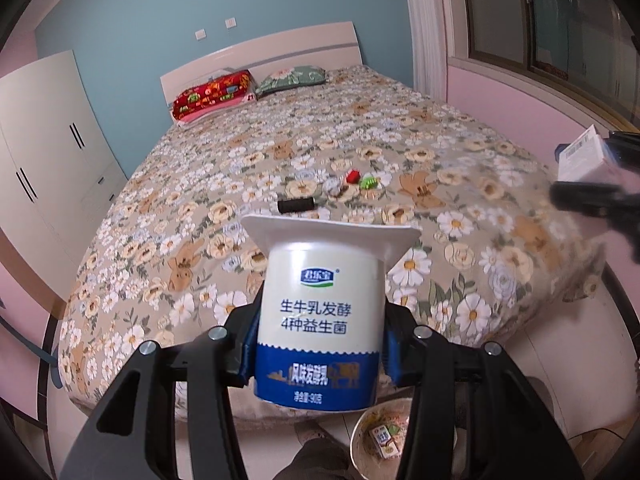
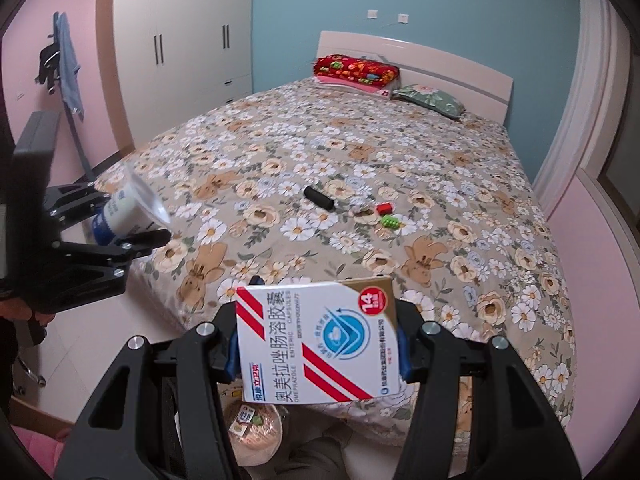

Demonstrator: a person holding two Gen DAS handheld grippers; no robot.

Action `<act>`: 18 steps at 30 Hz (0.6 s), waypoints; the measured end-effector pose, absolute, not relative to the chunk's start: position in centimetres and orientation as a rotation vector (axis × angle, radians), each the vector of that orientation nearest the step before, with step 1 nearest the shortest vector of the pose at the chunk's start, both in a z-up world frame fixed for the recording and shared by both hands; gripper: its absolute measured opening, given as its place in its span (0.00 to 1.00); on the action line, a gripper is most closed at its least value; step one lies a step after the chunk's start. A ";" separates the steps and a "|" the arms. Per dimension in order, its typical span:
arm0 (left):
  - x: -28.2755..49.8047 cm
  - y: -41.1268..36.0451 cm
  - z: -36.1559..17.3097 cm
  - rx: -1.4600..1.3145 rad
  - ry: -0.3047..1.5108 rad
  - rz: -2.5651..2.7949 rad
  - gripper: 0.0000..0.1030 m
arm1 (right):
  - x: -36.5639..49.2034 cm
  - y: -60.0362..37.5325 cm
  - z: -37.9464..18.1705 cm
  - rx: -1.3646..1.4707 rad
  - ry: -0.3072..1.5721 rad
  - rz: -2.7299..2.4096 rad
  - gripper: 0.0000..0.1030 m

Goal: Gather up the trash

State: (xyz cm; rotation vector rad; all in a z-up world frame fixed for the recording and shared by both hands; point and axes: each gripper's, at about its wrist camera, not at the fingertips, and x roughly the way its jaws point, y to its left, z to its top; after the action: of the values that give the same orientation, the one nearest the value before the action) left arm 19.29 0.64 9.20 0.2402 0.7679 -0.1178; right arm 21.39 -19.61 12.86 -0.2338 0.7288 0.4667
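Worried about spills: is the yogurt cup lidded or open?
Open: the yogurt cup shows a bare rim and hollow inside, no lid.

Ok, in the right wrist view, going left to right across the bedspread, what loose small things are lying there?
Black cylinder → crumpled wrapper → red block → green block. The red and green blocks nearly line up, the green one nearer the camera and a touch further right.

Blue wall (image 1: 132,40), pink side walls, white wardrobe (image 2: 180,40), floral bed (image 1: 320,152), possibly dark window (image 1: 560,20)
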 end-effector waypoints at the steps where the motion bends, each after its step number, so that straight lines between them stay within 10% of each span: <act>1: 19.1 0.8 8.7 0.239 0.775 -0.117 0.48 | 21.2 -19.3 12.5 -0.239 0.734 0.474 0.54; 18: 16.9 1.6 -1.1 0.228 0.956 -0.175 0.48 | 18.6 -16.2 1.4 -0.274 0.887 0.574 0.54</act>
State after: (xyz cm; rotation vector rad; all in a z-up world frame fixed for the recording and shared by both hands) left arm 16.89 1.62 -1.12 0.2278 0.9564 -0.1746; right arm 18.61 -16.18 1.43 -0.2744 0.8866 0.5738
